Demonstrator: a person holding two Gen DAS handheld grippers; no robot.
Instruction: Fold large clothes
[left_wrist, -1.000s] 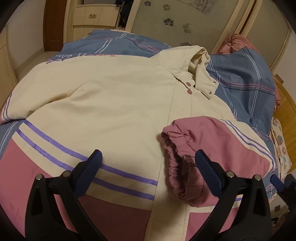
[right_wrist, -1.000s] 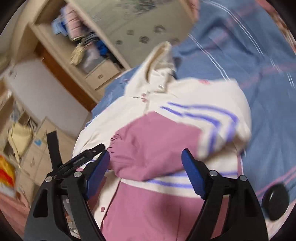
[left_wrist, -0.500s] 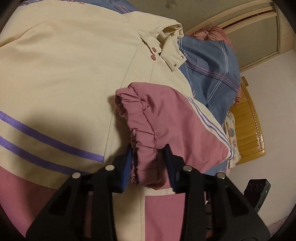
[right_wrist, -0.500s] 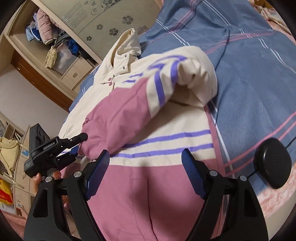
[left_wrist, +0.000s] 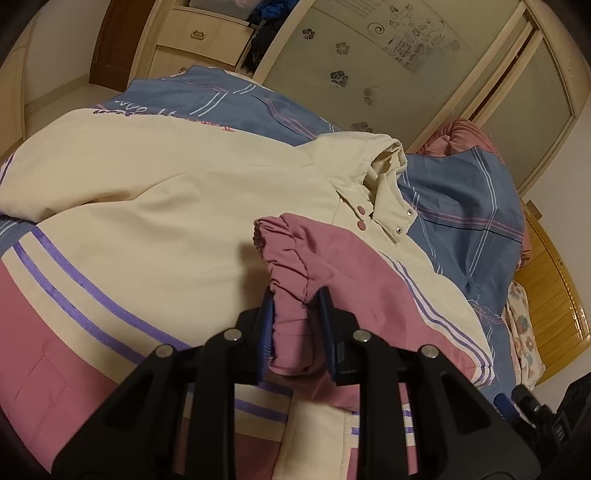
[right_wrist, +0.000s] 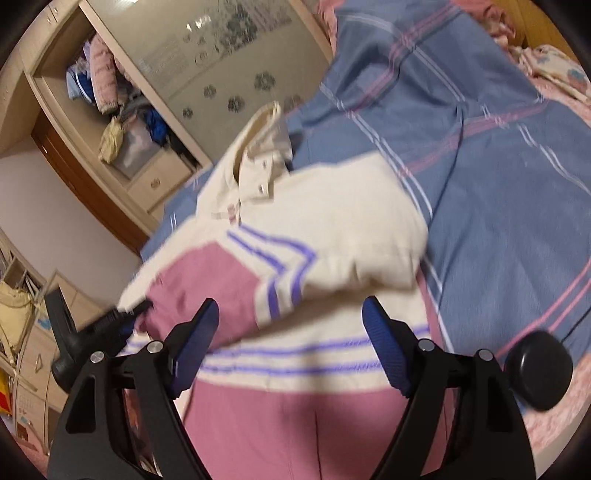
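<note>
A cream and pink jacket (left_wrist: 166, 206) with purple stripes lies front up on a blue checked bedspread (left_wrist: 461, 206). Its right sleeve is folded across the chest. My left gripper (left_wrist: 295, 332) is shut on the sleeve's pink elastic cuff (left_wrist: 286, 266) and holds it above the jacket front. In the right wrist view the jacket (right_wrist: 332, 236) fills the middle, and the left gripper (right_wrist: 110, 325) shows at the left, pinching the cuff. My right gripper (right_wrist: 291, 343) is open and empty above the jacket's pink lower part, touching nothing.
A wardrobe with frosted sliding doors (left_wrist: 388, 62) and drawers (left_wrist: 199, 44) stands behind the bed. A wooden headboard (left_wrist: 554, 295) and floral pillow (left_wrist: 521, 332) are at the right. A black round knob (right_wrist: 535, 369) shows at the right wrist view's lower right.
My left gripper closed on the pink cuff and has lifted it. My right gripper stayed open and shifted over the jacket's lower part.
</note>
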